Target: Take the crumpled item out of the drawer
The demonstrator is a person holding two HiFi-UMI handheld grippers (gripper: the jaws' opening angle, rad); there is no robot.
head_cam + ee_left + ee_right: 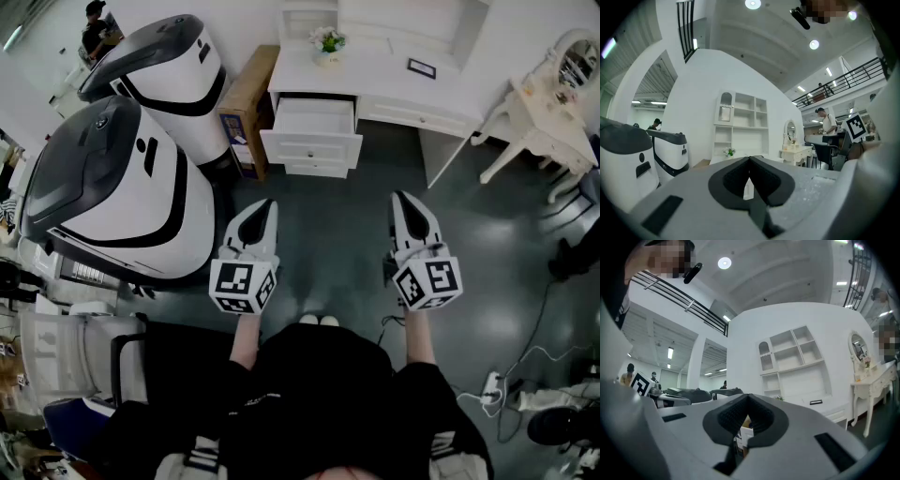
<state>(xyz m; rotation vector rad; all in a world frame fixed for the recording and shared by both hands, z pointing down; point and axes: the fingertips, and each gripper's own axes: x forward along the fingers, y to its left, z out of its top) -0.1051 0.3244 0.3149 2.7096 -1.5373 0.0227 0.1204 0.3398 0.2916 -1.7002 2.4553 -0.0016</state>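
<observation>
Drawer is pulled out from the left half of the white desk, far side of the dark floor, well apart from both grippers. Its inside reads as plain white from the head view. The crumpled item can't be made out there: too small and washed out. Neither gripper view shows the inside of the drawer.

Left gripper is held level over the floor, tips toward the desk. Its own view shows the jaws together at the tips, only a sliver of background between the pads, nothing held. Right gripper is parallel to it and just beside it, tilted slightly up. Its jaws are fully closed and empty.

On the desktop: small flower pot near the back edge, dark placard toward the right edge. Brown box stands against the desk's left side. Two large white-and-grey pod machines fill the floor's left side, the nearer one cut off by the frame edge. White vanity table sits at the right edge, its oval mirror partly cropped. Power strip with cables lies on the floor at lower right.

Wall shelf unit shows above the desk. A bystander stands to the right, with the face blurred.
</observation>
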